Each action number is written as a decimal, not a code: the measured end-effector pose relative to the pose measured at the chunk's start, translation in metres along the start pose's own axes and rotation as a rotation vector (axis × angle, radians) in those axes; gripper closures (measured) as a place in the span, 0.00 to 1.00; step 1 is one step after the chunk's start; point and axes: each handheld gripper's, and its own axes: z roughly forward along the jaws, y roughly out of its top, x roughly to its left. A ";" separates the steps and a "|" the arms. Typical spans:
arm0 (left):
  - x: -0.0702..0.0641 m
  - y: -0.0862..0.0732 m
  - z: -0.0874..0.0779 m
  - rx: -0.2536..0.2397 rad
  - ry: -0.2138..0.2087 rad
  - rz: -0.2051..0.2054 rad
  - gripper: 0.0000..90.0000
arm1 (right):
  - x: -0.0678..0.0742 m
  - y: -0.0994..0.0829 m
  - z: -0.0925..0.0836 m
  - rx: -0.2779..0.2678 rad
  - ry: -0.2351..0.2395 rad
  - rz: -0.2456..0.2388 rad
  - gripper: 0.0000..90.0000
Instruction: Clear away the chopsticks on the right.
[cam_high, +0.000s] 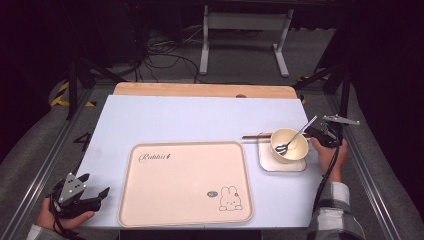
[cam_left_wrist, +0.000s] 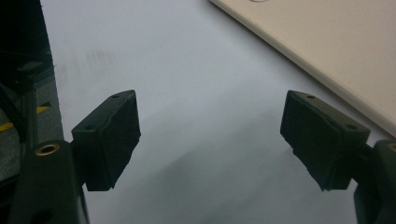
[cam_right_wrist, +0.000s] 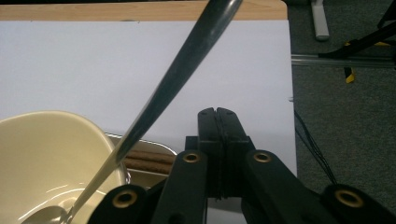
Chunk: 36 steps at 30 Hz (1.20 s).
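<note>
Pale blue sheeting covered the table (cam_high: 175, 120), with a strip of bare wood along its far edge and dark floor and cables beyond it at the top of the high view. Right of centre in that view stood a cream bowl (cam_high: 295, 148) on a small square plate (cam_high: 265, 159), and a brown pair of chopsticks (cam_high: 251, 136) lay across the plate's far edge. A spoon (cam_high: 296, 135) leaned in the bowl, its head down on the bowl's floor and its long handle slanting up toward the upper right of the frame, over the rim.

At the right edge of the table, the right gripper (cam_high: 320, 133) sat just beside the bowl, near the handle's raised tip. In the right gripper view its jaws stood pressed flat together with nothing between them; the spoon handle (cam_right_wrist: 187, 70) crossed the frame to their left, running from lower left to top centre, apart from the pads. The bowl (cam_right_wrist: 46, 154) lay at lower left there.

Low in the left corner of the high view, the left gripper (cam_high: 98, 196) rested beside a large cream tray (cam_high: 185, 215). Its jaws gaped wide over bare table, holding nothing.
</note>
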 end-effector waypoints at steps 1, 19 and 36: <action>0.000 0.000 0.000 0.002 0.000 0.000 0.23 | 0.001 0.000 0.003 0.003 0.002 -0.001 0.98; -0.004 -0.001 0.006 0.019 -0.033 0.017 0.23 | -0.002 -0.002 0.017 0.128 0.038 -0.042 0.96; -0.007 0.002 0.011 0.041 -0.049 0.049 0.23 | -0.013 -0.012 -0.004 0.185 0.132 -0.044 0.88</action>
